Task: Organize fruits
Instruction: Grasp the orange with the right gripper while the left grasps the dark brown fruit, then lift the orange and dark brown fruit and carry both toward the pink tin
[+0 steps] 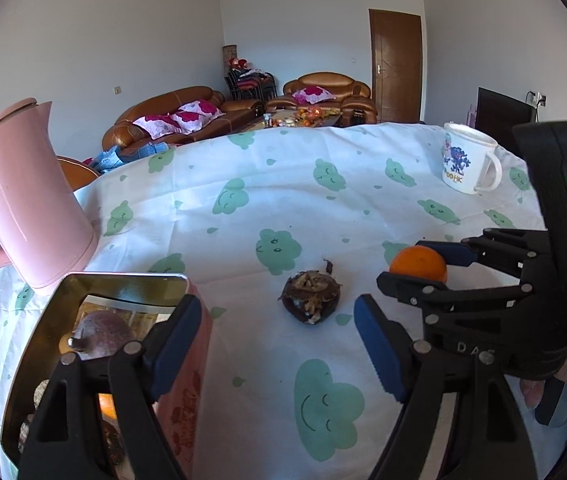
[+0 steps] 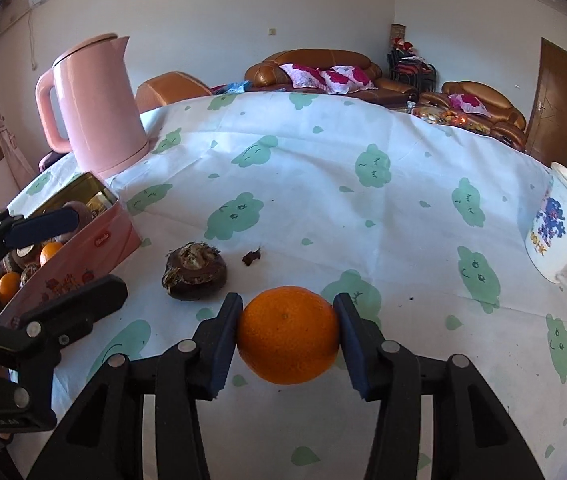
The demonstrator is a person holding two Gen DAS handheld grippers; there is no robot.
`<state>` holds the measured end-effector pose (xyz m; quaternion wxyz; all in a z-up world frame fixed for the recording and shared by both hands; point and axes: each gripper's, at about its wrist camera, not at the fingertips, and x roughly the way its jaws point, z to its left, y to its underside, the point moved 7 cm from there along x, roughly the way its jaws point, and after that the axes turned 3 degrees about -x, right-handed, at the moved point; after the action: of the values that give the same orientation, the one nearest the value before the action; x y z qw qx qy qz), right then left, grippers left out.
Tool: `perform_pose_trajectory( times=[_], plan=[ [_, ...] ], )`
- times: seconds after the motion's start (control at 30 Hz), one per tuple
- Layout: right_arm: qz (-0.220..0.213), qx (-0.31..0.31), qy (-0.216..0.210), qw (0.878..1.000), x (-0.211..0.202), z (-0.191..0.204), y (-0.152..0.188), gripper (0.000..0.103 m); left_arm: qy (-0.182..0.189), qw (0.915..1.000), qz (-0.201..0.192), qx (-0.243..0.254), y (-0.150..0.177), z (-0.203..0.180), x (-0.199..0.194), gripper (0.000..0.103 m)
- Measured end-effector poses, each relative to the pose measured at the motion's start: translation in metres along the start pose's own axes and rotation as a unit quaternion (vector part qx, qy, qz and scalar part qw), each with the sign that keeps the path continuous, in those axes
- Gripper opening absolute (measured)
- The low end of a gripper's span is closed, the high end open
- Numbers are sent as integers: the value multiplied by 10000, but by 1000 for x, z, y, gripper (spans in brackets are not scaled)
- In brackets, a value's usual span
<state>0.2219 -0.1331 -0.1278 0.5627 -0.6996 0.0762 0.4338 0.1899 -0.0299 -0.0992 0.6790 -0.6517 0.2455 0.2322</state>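
An orange (image 2: 288, 336) sits low over the cloud-print tablecloth (image 2: 323, 184) with my right gripper (image 2: 287, 320) shut on it, both pads pressing its sides. The left wrist view shows the same orange (image 1: 419, 264) in the right gripper (image 1: 415, 276) at the right. My left gripper (image 1: 277, 320) is open and holds nothing. A dark brown, flaky fruit (image 1: 310, 298) lies on the cloth just beyond its fingertips. At the left stands an open pink tin (image 2: 83, 256) with oranges (image 2: 49, 252) and brown fruits inside. The left gripper (image 2: 71, 256) hovers at the tin's near corner.
A pink kettle (image 2: 99, 108) stands behind the tin at the table's far left. A white printed mug (image 2: 563, 236) is at the right edge. A small brown scrap (image 2: 251, 257) lies beside the brown fruit. Sofas and a door lie beyond the table.
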Motion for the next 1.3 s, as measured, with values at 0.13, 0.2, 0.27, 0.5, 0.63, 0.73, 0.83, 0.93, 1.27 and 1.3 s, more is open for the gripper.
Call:
perform_pose_trajectory(
  times=[0.13, 0.2, 0.27, 0.5, 0.63, 0.73, 0.83, 0.93, 1.27, 1.3],
  plan=[
    [-278, 577, 111, 9979, -11, -26, -1, 49, 100, 9998, 186, -15, -1, -9, 12, 81],
    [-310, 725, 140, 9968, -13, -33, -1, 49, 110, 9995, 286, 25, -2, -13, 21, 81],
    [-318, 756, 185, 9965, -13, -35, -1, 49, 174, 9988, 456, -19, -1, -16, 33, 78],
    [-353, 812, 173, 9959, -13, -38, -2, 49, 257, 9952, 935, -117, 8, -19, 66, 56],
    [-280, 720, 118, 9969, -11, -34, -2, 49, 451, 9930, 1046, -317, 8, -16, 72, 49],
    [-259, 664, 84, 9974, -9, -32, -1, 49, 505, 9929, 1020, -346, 8, -16, 70, 47],
    [-316, 605, 83, 9976, -11, -29, -2, 49, 555, 9932, 918, -461, 6, -12, 66, 46],
    [-359, 535, 98, 9979, -13, -27, -2, 49, 600, 9935, 804, -538, 4, -10, 63, 46],
    [-645, 413, 66, 9970, -24, -22, -6, 49, 502, 9975, 327, -380, -4, -12, 46, 46],
    [-672, 401, 58, 9969, -25, -22, -6, 49, 491, 9977, 286, -364, -5, -12, 44, 46]
  ],
)
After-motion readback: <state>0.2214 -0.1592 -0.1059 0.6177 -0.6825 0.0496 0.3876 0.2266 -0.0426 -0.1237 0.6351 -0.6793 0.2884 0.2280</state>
